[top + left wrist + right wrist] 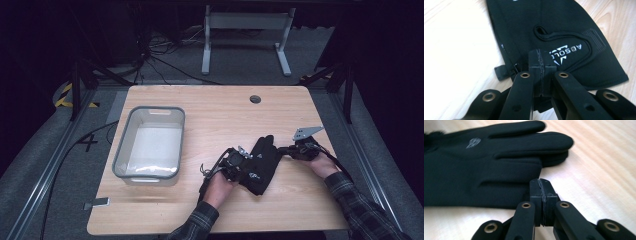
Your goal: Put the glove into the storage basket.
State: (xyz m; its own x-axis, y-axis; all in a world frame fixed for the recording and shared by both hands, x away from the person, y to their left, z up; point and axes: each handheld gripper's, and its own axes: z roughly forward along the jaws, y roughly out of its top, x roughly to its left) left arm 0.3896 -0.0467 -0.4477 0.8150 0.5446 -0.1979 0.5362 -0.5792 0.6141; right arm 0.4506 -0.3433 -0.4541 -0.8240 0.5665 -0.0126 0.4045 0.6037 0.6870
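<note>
A black glove (263, 161) lies flat on the wooden table (215, 117), right of centre, between my two grippers. My left gripper (247, 167) is at the glove's left, cuff side. In the left gripper view its jaws (540, 56) are shut pad to pad over the glove (554, 22), beside white lettering and a small black clip (500, 72). My right gripper (281, 149) comes in from the right. In the right gripper view its shut tips (541, 185) rest at the edge of the glove (486, 167), by the glove's own fingers; I see no fabric between the pads.
A grey plastic bin (122, 145) with a pale lining stands on the table's left half. A round cable hole (255, 99) sits near the far edge. Bare wood lies between the bin and the glove.
</note>
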